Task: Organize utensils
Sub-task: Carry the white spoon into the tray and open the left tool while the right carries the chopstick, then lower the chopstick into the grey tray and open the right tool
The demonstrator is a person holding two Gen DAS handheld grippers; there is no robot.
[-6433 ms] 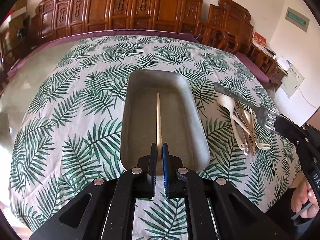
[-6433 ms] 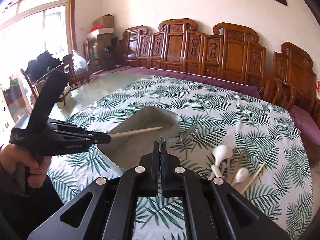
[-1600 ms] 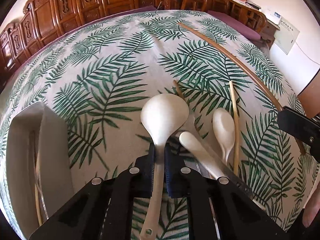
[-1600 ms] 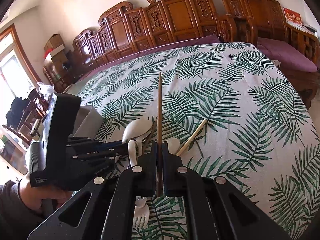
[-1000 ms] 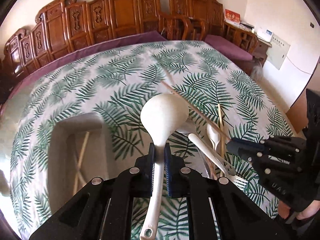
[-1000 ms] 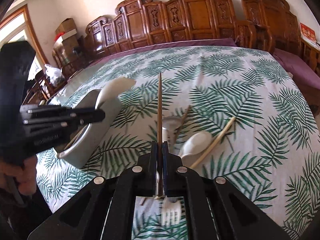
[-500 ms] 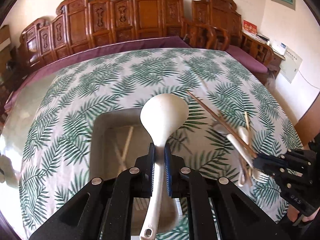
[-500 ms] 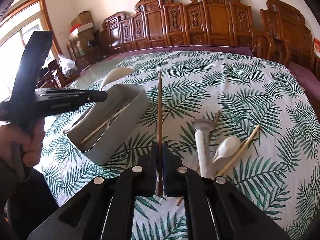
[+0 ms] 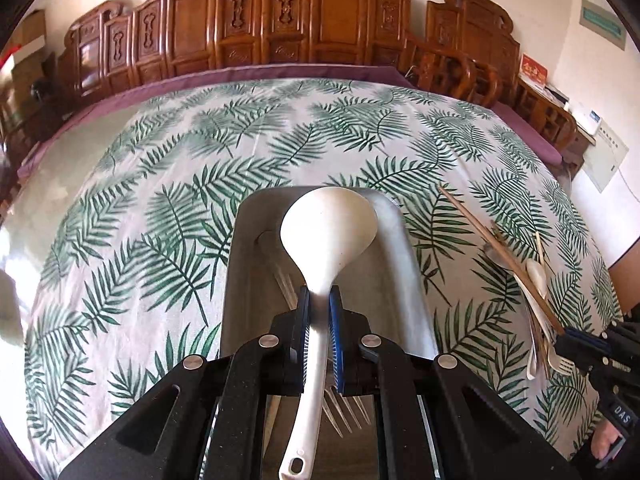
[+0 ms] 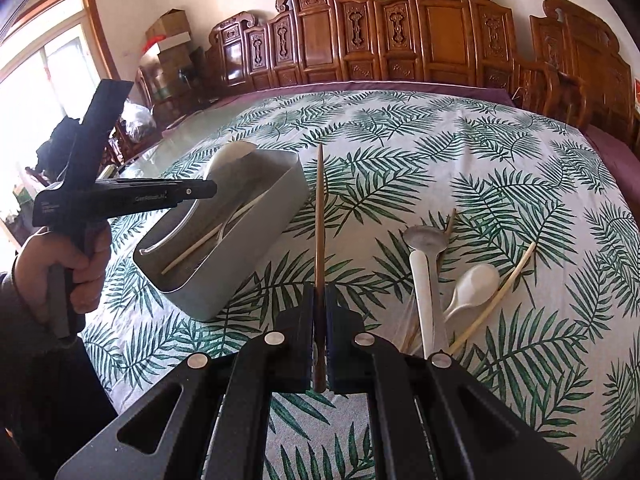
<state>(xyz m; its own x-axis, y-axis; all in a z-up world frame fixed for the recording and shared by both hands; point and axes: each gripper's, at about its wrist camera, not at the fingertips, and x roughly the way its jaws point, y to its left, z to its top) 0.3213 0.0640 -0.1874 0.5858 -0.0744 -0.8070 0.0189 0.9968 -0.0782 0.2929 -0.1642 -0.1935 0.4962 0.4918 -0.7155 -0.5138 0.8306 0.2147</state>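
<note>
Left gripper (image 9: 319, 312) is clamped narrow on the neck of a white ladle (image 9: 328, 232), bowl forward, handle trailing back between the arms; it hangs over the grey bin (image 9: 404, 264), probably lined up lengthwise so the ladle can drop in flat. Right gripper (image 10: 319, 322) is pinched tight on a dark chopstick (image 10: 319, 216), stick pointing straight ahead along the fingers, held above the cloth just beside the bin's right wall, likely waiting its turn since the left gripper (image 10: 192, 191) occupies the space over the bin. Bin (image 10: 256, 248) already holds a pale chopstick (image 10: 212, 236) and what looks like fork tines at the near end (image 9: 344, 408); those lie under the ladle's path and could make it sit crooked. Still loose on the leaf-print tablecloth (image 10: 500, 160), right of the bin: a grey spoon (image 10: 425, 238), a white handle (image 10: 424, 300) lying over it, a small white spoon (image 10: 474, 282), a pale chopstick (image 10: 496, 292), a thin dark stick (image 10: 450, 222). Pile is tangled, pieces overlap, so picking one may drag others. A person's hand (image 10: 68, 264) grips the left tool's handle. Carved wooden chairs (image 10: 400, 40) ring the far side, well clear.
</note>
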